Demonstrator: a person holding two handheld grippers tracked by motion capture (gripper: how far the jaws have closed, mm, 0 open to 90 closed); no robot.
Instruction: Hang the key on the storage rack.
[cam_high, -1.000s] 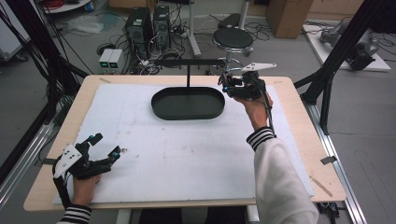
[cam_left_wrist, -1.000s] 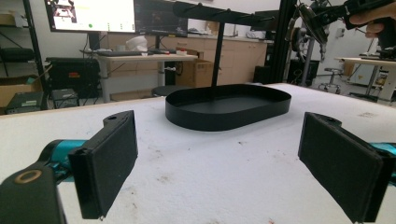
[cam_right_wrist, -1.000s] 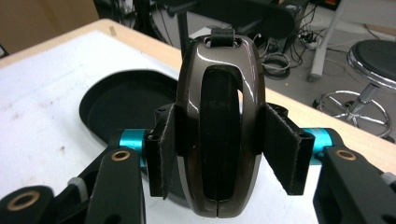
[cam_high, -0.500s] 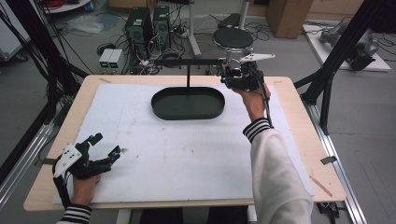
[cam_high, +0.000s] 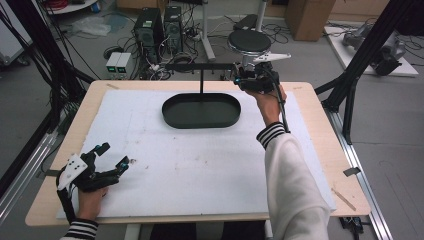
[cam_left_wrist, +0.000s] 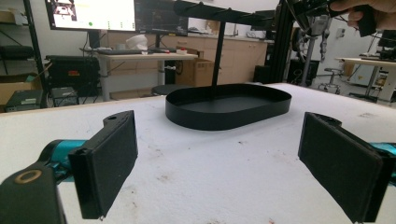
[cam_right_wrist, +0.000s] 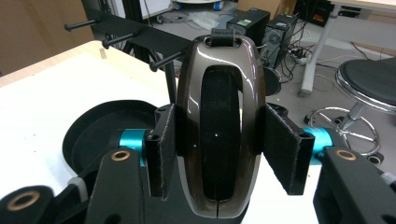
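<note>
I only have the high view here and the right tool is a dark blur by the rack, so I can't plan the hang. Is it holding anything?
Observer: Yes. In the right gripper view the right tool is shut on a glossy brown oval ring, one pad on each side of it.
Operator: Does the ring have anything to hang it by?
Observer: A small black loop sits at its top end, close to the pegs on the rack's black bar.
Operator: And the left tool, is it carrying something?
Observer: No. The left gripper view shows the left tool open, with bare white mat between its pads and the black tray ahead.
</note>
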